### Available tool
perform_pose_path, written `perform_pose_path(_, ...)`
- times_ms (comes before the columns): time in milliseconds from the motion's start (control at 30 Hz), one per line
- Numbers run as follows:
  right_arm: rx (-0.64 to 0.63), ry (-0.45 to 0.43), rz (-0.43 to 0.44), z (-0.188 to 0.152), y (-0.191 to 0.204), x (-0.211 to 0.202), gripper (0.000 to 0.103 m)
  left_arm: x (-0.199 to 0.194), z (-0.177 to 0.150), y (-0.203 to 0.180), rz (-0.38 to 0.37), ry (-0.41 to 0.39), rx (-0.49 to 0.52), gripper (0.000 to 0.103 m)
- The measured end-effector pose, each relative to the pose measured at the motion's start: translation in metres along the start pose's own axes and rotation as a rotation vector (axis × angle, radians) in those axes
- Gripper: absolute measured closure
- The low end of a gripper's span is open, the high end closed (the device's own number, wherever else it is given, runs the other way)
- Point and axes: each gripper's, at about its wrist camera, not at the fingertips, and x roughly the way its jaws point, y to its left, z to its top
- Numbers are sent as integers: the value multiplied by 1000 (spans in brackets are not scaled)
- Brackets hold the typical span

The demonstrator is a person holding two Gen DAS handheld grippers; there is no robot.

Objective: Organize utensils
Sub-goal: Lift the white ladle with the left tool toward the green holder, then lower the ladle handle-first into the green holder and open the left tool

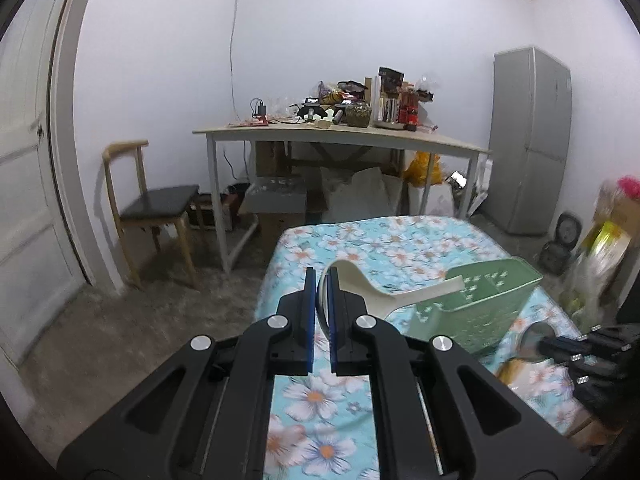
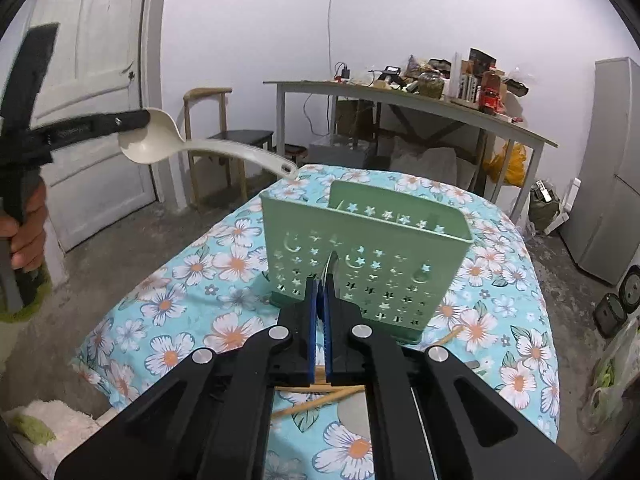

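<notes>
Right wrist view: cream ladle point(image 2: 160, 142) bowl-first in left tongs point(image 2: 146, 118), above green caddy point(image 2: 368, 256).

White walls point(image 1: 320, 20); grey concrete floor point(image 1: 120, 320); panelled white door point(image 2: 92, 80); wooden chair point(image 1: 156, 208), dark seat; cluttered long table point(image 1: 340, 136); grey refrigerator point(image 1: 528, 140); floral-clothed table point(image 2: 200, 280).

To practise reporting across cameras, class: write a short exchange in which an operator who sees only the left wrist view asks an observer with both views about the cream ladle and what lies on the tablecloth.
Operator: How does the ladle's handle end?
Observer: The ladle has a hanging hole at the tip of its handle.
Operator: Is anything loose on the cloth that I may be missing?
Observer: Wooden chopsticks lie on the tablecloth, below the right gripper.
</notes>
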Motion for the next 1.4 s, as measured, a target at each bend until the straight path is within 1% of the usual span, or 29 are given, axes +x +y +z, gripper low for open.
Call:
perform_pose_path(67, 15, -14, 1, 0, -5, -3, 100, 11, 4, -9, 30, 12, 66, 98)
perform_pose_path(200, 47, -53, 6, 5, -17, -14, 100, 25, 8, -24, 31, 41, 159, 98)
perform_pose_path(300, 62, -76, 3, 11, -23, -19, 100, 29, 12, -37, 28, 45, 222, 98)
perform_pose_path(367, 74, -97, 1, 14, -30, -24, 100, 33, 16, -47, 43, 52, 284, 98)
perform_pose_path(533, 101, -163, -4, 25, -45, -42, 100, 55, 26, -65, 58, 125, 389, 98)
perform_pose_path(700, 107, -225, -11, 35, -54, -56, 100, 71, 33, -77, 44, 187, 464, 98)
perform_pose_path(733, 108, -234, -13, 37, -56, -58, 100, 74, 35, -79, 28, 198, 462, 97)
perform_pose_path(767, 109, -244, -15, 39, -58, -60, 100, 78, 36, -80, -6, 212, 449, 95)
perform_pose_path(867, 112, -279, -15, 46, -62, -67, 100, 85, 40, -80, -102, 224, 377, 92)
perform_pose_path(900, 115, -292, -11, 48, -64, -70, 100, 86, 40, -81, -125, 223, 353, 85)
perform_pose_path(933, 117, -301, -9, 50, -66, -72, 100, 89, 41, -78, -172, 221, 304, 77)
perform_pose_path(967, 119, -312, -6, 52, -68, -75, 100, 90, 41, -75, -204, 219, 267, 74)
perform_pose_path(1033, 128, -330, 9, 57, -72, -79, 100, 93, 40, -69, -272, 218, 187, 62)
perform_pose_path(1067, 136, -339, 21, 59, -75, -80, 100, 93, 39, -64, -295, 216, 146, 59)
perform_pose_path(1167, 161, -366, 62, 69, -84, -84, 100, 90, 38, -54, -323, 179, 68, 51)
perform_pose_path(1233, 184, -386, 102, 76, -89, -85, 100, 84, 35, -45, -329, 145, 21, 41)
perform_pose_path(1300, 205, -405, 147, 83, -95, -86, 100, 78, 32, -39, -318, 119, -3, 37)
perform_pose_path(1400, 228, -430, 210, 94, -100, -87, 100, 74, 27, -29, -293, 117, -20, 31)
